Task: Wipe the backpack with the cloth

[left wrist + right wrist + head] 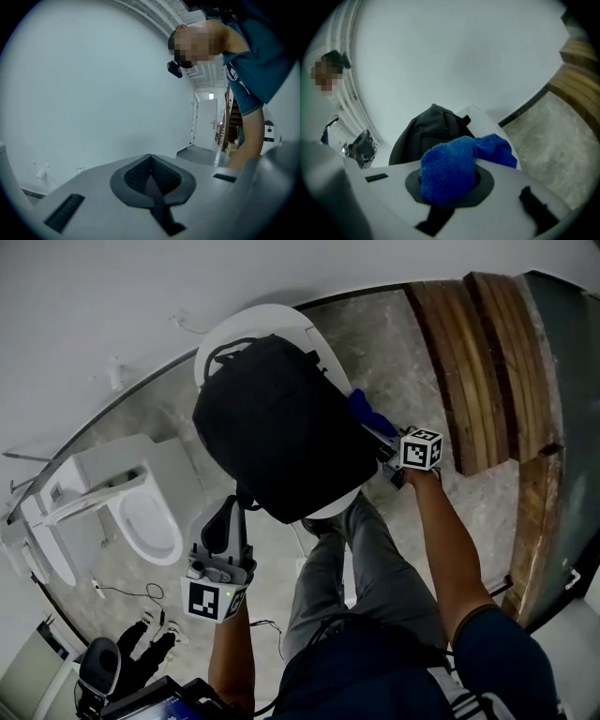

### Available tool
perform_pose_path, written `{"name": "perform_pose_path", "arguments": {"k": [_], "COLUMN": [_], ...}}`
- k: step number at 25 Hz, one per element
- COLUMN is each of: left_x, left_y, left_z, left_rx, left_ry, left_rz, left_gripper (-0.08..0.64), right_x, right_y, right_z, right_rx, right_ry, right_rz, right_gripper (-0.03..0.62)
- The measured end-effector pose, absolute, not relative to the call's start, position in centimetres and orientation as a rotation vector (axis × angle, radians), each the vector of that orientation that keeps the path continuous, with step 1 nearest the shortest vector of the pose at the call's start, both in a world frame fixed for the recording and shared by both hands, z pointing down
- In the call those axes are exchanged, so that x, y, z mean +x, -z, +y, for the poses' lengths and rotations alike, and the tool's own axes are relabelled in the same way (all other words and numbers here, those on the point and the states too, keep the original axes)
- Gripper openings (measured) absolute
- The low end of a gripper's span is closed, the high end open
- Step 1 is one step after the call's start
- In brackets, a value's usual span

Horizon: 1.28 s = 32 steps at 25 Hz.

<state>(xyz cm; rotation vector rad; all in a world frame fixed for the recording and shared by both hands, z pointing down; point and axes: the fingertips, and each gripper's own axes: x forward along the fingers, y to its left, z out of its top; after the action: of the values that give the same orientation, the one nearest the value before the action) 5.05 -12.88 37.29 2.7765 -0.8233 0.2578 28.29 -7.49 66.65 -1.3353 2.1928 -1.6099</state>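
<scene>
The black backpack [281, 423] sits on a small white round table [279, 313] and covers nearly all of it; only a strip of rim shows at the backpack's far side and a sliver at its near edge. At the backpack's right edge is the right gripper [386, 442], its jaws clamped on the blue cloth [367, 413]. The right gripper view confirms it: the cloth [452, 176] bulges out between the closed jaws, with a loose tail hanging off toward the table's rim, and the backpack [426, 133] rises just beyond. From the head view I cannot tell whether cloth and fabric touch; they are very close. Below the backpack's near-left corner the left gripper [225, 521] points up, jaws pressed together on nothing, and its own view shows the shut pads [151, 176] against bare wall. Room to move: open stone floor [394, 334] lies right of the backpack, out to the wooden stairs [483, 362]. Left of the backpack a white toilet [141, 512] stands near, so that side is tighter. The person's legs [361, 568] stand just beside the backpack's near edge.
</scene>
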Motion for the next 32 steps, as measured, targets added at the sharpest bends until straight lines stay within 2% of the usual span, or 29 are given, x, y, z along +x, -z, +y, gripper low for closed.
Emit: {"name": "perform_pose_path", "arguments": {"k": [3, 6, 13, 17, 24, 32], "left_x": [5.2, 5.7, 6.4, 6.5, 7.4, 6.5], "left_y": [-37.8, -38.2, -38.6, -38.6, -38.8, -38.9], "left_z": [-13.2, -13.5, -13.4, -13.7, -13.7, -14.0], "left_rx": [2.765, 2.765, 2.76, 2.754, 2.757, 2.723], "left_ry": [-0.265, -0.283, -0.299, -0.293, -0.294, -0.281], "left_rz": [-0.819, -0.813, -0.792, -0.792, -0.785, -0.838], "left_gripper": [0.003, 0.003, 0.003, 0.003, 0.003, 0.003], "right_x": [27.5, 27.6, 30.1, 28.0, 25.3, 27.2], "right_y": [-65.5, -64.7, -65.4, -64.6, -58.5, -60.9], "right_z": [-12.3, -15.1, -7.6, -6.1, -14.3, -13.9], "right_rx": [-1.32, -1.224, -1.162, -1.192, -1.121, -1.201], "right_ry": [1.494, 1.519, 1.576, 1.581, 1.309, 1.386], "right_rz": [2.344, 2.25, 1.841, 2.076, 2.396, 2.204], "right_gripper": [0.02, 0.02, 0.02, 0.02, 0.02, 0.02]}}
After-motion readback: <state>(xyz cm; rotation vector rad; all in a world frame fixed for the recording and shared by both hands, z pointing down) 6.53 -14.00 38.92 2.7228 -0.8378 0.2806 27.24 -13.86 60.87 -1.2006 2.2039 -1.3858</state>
